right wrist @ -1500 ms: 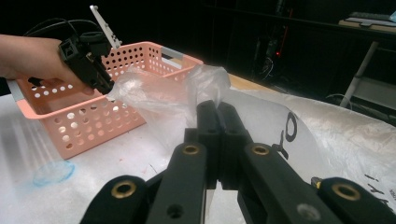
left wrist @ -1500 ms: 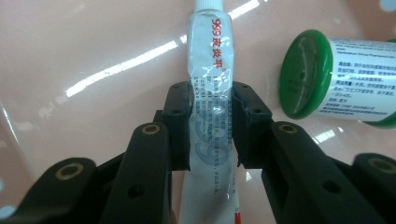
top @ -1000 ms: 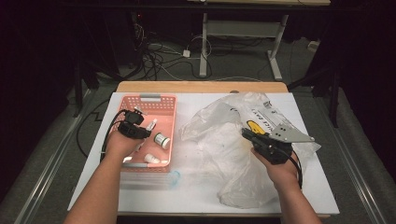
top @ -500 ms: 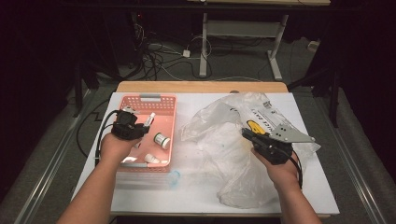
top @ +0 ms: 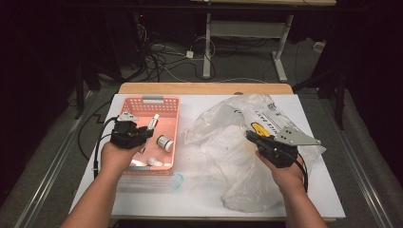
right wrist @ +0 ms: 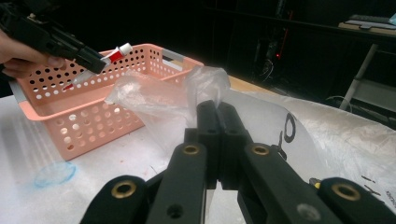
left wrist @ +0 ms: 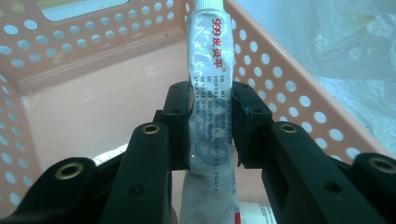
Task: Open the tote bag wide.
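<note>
My left gripper (top: pixel 144 132) is shut on a white tube with red "999" print (left wrist: pixel 210 70) and holds it above the pink basket (top: pixel 157 99). The tube's capped end (top: pixel 153 121) points away from the hand, over the basket's floor (left wrist: pixel 93 116). At the right, my right gripper (top: pixel 251 136) is shut on a fold of the clear plastic bag (top: pixel 223 137). In the right gripper view the jaws (right wrist: pixel 218 109) pinch the film, with the bag (right wrist: pixel 154 100) bunched up just beyond them. Farther off in that view are the left gripper (right wrist: pixel 93 63) and the tube (right wrist: pixel 114 53).
A small white bottle (top: pixel 165 142) and other white items (top: pixel 154 161) lie in the basket. A bluish ring (top: pixel 177 180) lies on the white tabletop just in front of the basket. The bag carries a yellow label (top: pixel 259 128) and black print. Cables cover the floor behind the table.
My left hand has drifted slightly left and toward the near side, lifting the tube a little over the basket. The right hand and the bag have stayed put.
</note>
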A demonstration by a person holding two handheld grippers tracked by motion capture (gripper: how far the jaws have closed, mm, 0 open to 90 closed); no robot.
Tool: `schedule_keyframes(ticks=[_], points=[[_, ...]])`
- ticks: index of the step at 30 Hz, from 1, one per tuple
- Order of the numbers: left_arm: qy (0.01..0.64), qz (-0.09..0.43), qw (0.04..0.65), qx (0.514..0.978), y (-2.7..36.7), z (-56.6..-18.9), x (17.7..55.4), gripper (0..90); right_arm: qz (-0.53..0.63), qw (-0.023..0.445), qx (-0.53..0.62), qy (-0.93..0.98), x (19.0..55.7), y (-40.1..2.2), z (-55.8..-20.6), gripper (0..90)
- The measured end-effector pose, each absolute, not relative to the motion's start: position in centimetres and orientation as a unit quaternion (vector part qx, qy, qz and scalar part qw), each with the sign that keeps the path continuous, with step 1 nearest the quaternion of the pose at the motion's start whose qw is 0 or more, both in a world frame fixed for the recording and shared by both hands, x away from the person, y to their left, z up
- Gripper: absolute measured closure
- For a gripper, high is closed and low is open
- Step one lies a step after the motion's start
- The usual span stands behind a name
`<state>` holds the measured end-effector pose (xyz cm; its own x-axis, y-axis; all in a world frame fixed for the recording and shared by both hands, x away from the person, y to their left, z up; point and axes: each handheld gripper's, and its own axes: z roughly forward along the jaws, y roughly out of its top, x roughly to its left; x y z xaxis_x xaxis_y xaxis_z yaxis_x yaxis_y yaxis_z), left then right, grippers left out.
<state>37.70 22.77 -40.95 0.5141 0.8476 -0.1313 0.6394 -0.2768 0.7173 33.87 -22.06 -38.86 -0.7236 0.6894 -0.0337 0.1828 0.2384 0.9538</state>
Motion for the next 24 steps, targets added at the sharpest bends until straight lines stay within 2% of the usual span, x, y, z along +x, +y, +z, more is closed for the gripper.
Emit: schedule_keyframes(ticks=[13, 24], points=[[0.451, 0.166, 0.399, 0.781, 22.3, -41.5, 34.0, 68.7, 0.541, 0.233, 0.288, 0.755, 33.8, -21.8, -38.9, 90.0], [0.434, 0.161, 0.438, 0.771, 22.4, -42.4, 32.0, 68.8, 0.54, 0.234, 0.289, 0.755, 33.7, -21.9, -39.1, 90.0]])
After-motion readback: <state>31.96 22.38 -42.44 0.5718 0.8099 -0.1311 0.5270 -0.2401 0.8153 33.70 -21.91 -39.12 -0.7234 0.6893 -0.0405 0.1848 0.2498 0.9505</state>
